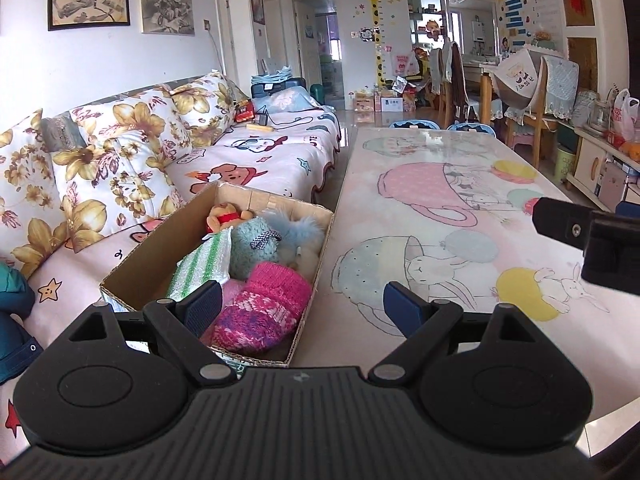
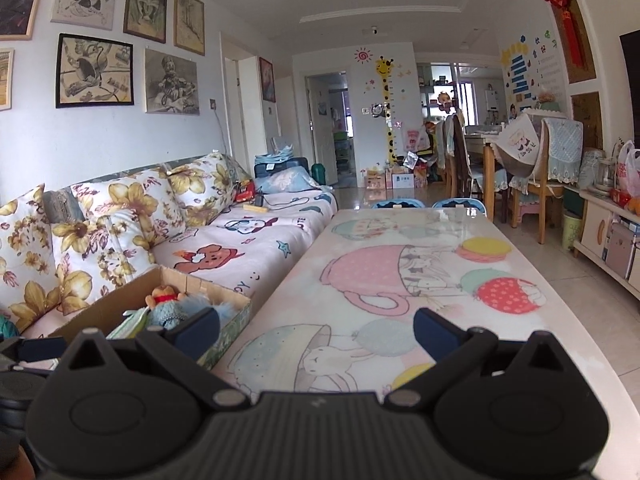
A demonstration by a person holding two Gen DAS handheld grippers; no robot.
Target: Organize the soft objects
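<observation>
Both grippers are open and hold nothing. In the left wrist view my left gripper (image 1: 304, 304) hangs with its jaws wide apart, one pad over the near end of the cardboard box (image 1: 160, 248) and the other over the table (image 1: 440, 152). My right gripper (image 2: 316, 330) is open in the same way, above the near part of the table, with the box to its left.

The soft objects are already in the box, which stands on the sofa (image 1: 248, 152), just beside the table edge. I see a pink knitted hat (image 1: 260, 308) at the near end, a green and white striped cloth (image 1: 200, 264), a teal plush (image 1: 254, 248), a pale blue fluffy thing (image 1: 298, 228) and a small orange bear with a red shirt (image 1: 224, 216) at the far end. On the table I find no soft object left; only its printed cover with cups and rabbits shows. So I judge that the task is nearly finished or finished, though I cannot see the part of the table under the grippers.

For writing, I can read little. The sofa cover has letters that look like "UTE" (image 1: 313, 139), maybe part of "CUTE". On the box edge near my left gripper some printed characters show, but they are cut off and I cannot read them. Wall posters far away are too small.
</observation>
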